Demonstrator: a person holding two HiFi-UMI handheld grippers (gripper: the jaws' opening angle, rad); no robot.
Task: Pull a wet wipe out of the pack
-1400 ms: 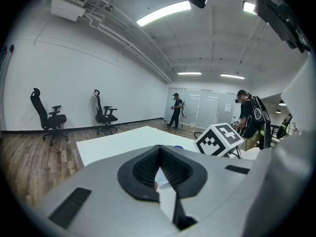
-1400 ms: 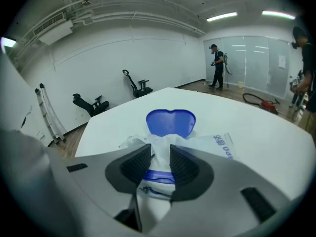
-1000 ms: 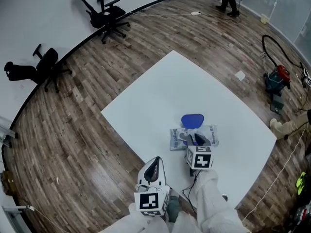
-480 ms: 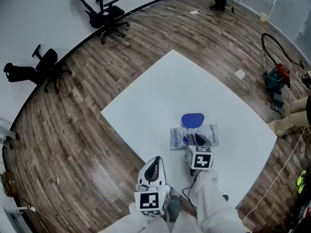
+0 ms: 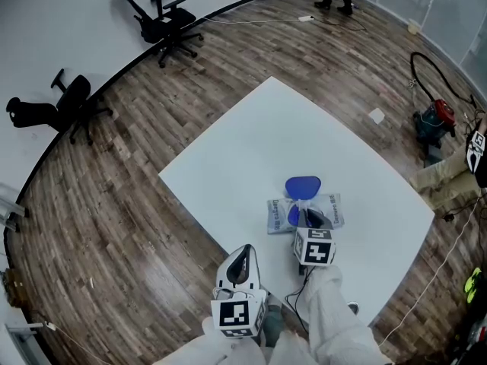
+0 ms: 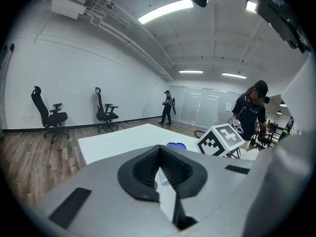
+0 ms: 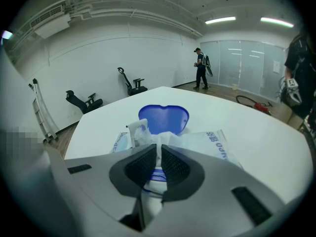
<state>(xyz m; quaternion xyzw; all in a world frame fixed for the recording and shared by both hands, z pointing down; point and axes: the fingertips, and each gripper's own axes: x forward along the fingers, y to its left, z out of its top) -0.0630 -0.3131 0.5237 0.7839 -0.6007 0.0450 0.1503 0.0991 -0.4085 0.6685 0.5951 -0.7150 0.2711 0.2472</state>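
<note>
White table (image 5: 251, 139) — one pack (image 5: 330, 206), one wipe (image 7: 150, 138) in right gripper (image 7: 159, 154)

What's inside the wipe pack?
A white wipe sticks up out of the pack, pinched between the jaws of the right gripper. Whatever remains inside is covered by the wrapper and the jaws.

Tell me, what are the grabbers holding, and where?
The right gripper pinches the wet wipe by its end sticking from the pack; the left gripper holds nothing.
</note>
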